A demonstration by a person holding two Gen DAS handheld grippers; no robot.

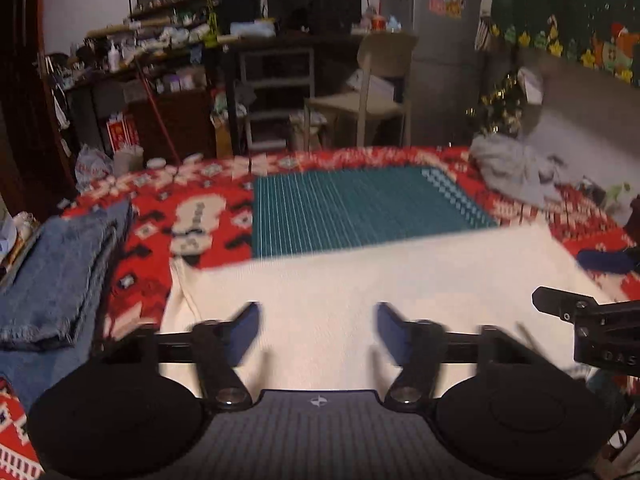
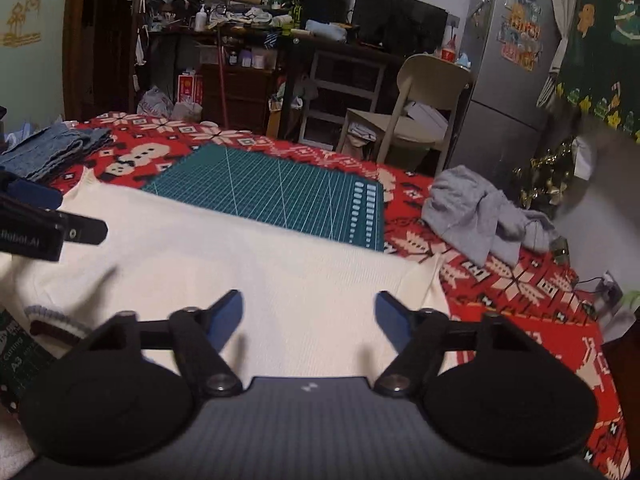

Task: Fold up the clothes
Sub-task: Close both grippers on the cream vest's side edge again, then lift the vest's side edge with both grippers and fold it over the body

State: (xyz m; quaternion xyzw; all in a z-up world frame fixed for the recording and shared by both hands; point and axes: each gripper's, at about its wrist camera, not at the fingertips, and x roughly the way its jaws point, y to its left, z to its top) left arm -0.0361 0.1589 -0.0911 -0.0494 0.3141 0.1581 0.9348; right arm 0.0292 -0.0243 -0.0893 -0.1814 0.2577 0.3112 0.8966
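Note:
A cream knitted garment lies spread flat across the near part of the table, partly over a green cutting mat. My left gripper hovers over its left half, open, nothing between the blue pads. My right gripper hovers over its right half, also open and empty. Each gripper shows in the other's view: the right one at the right edge, the left one at the left edge. A striped cuff or collar shows at the garment's near left.
Folded blue jeans lie at the table's left. A crumpled grey garment sits at the right. A red patterned cloth covers the table. Beyond it stand a beige chair, cluttered shelves and a fridge.

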